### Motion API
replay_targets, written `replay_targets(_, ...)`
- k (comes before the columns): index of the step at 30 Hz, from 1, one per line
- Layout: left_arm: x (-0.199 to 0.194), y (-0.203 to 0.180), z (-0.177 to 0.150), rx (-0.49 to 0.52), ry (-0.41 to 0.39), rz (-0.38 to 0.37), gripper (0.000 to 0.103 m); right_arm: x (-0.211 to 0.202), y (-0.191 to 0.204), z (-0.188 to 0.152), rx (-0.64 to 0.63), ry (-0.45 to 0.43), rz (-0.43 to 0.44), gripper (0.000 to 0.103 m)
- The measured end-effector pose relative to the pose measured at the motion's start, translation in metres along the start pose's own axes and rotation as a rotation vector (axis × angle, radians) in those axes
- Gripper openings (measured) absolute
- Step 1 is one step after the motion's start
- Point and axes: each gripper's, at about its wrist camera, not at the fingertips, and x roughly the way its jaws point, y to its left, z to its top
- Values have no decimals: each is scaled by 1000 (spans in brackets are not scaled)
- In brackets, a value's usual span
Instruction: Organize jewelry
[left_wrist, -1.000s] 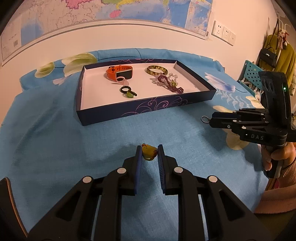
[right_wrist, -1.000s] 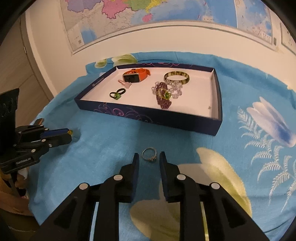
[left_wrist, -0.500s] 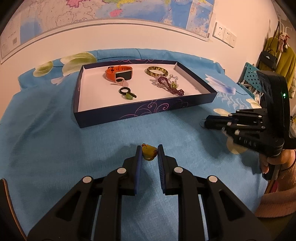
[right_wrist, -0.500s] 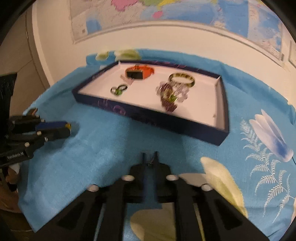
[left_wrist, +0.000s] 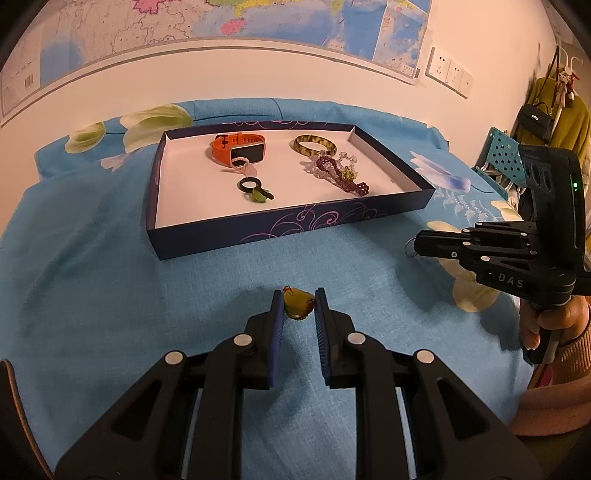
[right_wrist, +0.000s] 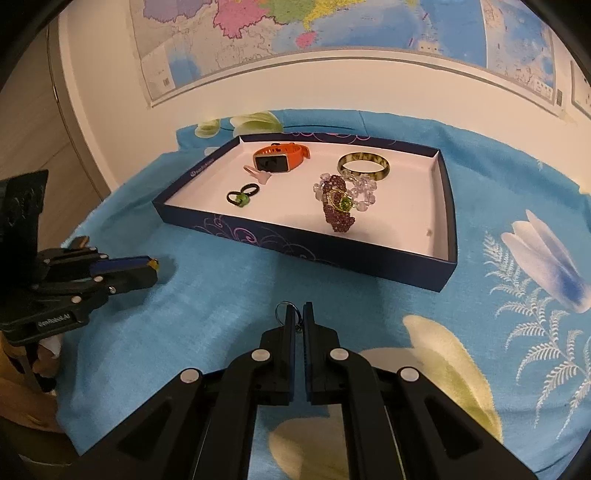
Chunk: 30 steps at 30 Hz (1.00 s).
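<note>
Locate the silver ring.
The silver ring is pinched in the right gripper, above the blue cloth, just short of the tray's near wall.

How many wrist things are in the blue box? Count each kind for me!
Orange watch: 1
Yellow-green bangle: 1
Bead bracelets: 2, the purple bead bracelet and the clear bead bracelet
Total: 4

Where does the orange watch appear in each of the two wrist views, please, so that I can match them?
Left wrist view: orange watch lies at the tray's far left, upper centre of the picture.
Right wrist view: it lies at the tray's far end, left of centre.
Shared landmark: the green bangle to its right in both.
</note>
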Motion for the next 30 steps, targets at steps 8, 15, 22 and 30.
replay_targets(8,-3,2,6,-3,-29,2,17,-11,-5,6,38,-50,30,3)
replay_targets(15,-12,0,17,6,-75,8,17,-21,-8,16,57,-104,60,3)
replay_targets(22,-14,-2,28,25,-103,27,17,-26,-8,27,48,-138,57,3)
replay_targets(30,-15,-1,42,39,-132,40,17,-25,-11,38,47,-160,55,3)
